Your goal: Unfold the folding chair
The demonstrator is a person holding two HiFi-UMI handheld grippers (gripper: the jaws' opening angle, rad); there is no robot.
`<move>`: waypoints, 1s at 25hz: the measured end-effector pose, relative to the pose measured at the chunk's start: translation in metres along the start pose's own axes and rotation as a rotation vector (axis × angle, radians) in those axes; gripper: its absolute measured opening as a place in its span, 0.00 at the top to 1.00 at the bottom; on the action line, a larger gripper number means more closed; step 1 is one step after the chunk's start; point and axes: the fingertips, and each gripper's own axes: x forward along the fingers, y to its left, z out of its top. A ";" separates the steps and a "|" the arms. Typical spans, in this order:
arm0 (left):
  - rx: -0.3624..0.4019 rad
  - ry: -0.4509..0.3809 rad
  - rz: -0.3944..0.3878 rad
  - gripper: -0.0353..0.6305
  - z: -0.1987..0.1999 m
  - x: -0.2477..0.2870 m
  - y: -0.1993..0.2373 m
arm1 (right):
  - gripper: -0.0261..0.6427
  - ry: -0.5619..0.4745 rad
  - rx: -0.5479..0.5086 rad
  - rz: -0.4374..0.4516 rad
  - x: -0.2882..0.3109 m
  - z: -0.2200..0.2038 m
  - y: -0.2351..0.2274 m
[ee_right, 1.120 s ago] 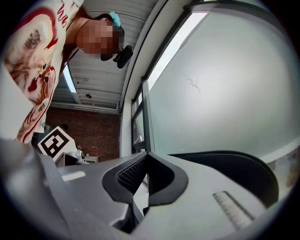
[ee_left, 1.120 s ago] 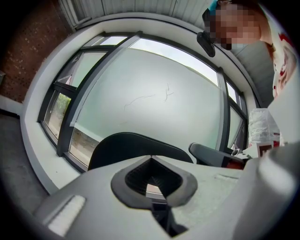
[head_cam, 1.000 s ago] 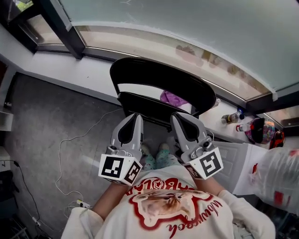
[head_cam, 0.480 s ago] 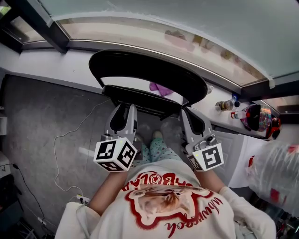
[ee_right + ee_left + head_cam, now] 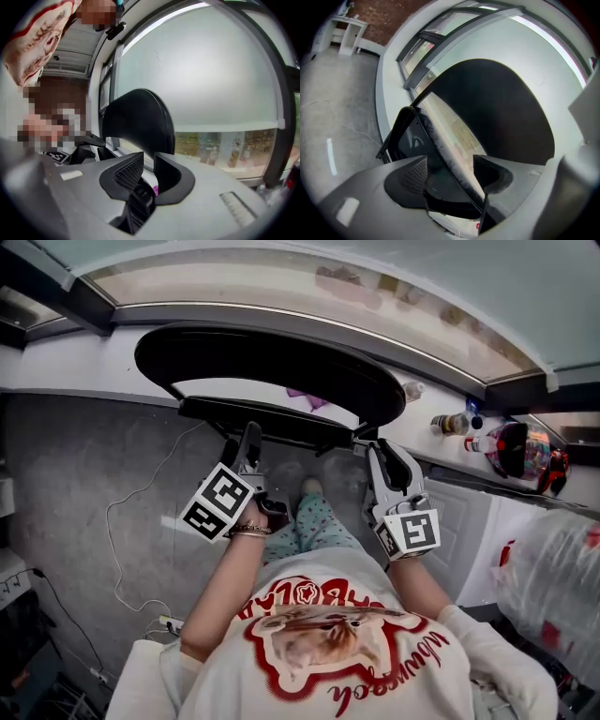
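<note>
The black folding chair stands before the person, against the window ledge. The left gripper has its jaws wide, astride the seat edge. The right gripper sits at the seat's right corner, jaws nearly together, with nothing seen in the thin gap.

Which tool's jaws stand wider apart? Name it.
The left tool: its jaws gape on either side of the folding chair's seat edge, while the right tool shows only a narrow slit between its jaws.
</note>
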 end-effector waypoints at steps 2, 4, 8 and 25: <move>-0.074 0.004 0.032 0.47 -0.004 0.014 0.009 | 0.81 0.042 0.046 -0.030 0.006 -0.019 -0.014; -0.132 0.000 0.065 0.45 -0.004 0.026 0.016 | 0.73 0.068 0.084 -0.044 0.014 -0.034 -0.024; -0.188 -0.002 0.104 0.42 -0.005 0.048 0.020 | 0.66 0.060 0.116 -0.026 0.030 -0.042 -0.034; -0.229 0.114 0.229 0.41 -0.021 0.111 0.030 | 0.67 0.105 0.068 0.082 0.072 -0.054 -0.034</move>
